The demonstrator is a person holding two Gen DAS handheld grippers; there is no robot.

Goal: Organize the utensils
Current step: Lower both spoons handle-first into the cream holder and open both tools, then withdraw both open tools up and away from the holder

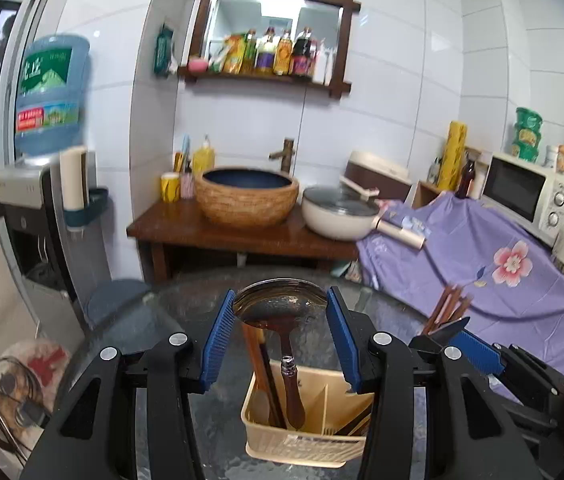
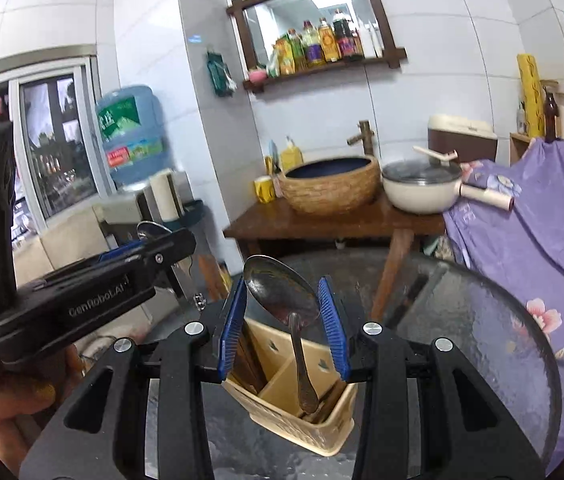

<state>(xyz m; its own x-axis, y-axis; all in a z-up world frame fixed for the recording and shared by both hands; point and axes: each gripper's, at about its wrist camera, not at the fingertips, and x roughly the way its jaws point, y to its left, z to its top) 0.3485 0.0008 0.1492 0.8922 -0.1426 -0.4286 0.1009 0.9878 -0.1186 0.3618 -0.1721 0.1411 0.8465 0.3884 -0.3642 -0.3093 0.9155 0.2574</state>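
A beige utensil caddy (image 1: 302,440) with compartments stands on the round glass table (image 1: 186,312); it also shows in the right wrist view (image 2: 302,428). My left gripper (image 1: 280,304) is shut on the bowl of a metal ladle (image 1: 278,300), whose brown handle hangs down into the caddy's left compartment beside wooden utensils. My right gripper (image 2: 282,296) is shut on the bowl of a metal spoon (image 2: 278,292), whose handle hangs down over the caddy's right compartment. The right gripper (image 1: 478,350) sits just right of the left one, near brown chopsticks (image 1: 448,308).
A purple floral cloth (image 1: 482,248) covers a counter at right, with a microwave (image 1: 530,192). Behind the table a wooden stand holds a basin (image 1: 246,196) and a lidded white pan (image 1: 342,212). A water dispenser (image 1: 38,184) stands at left.
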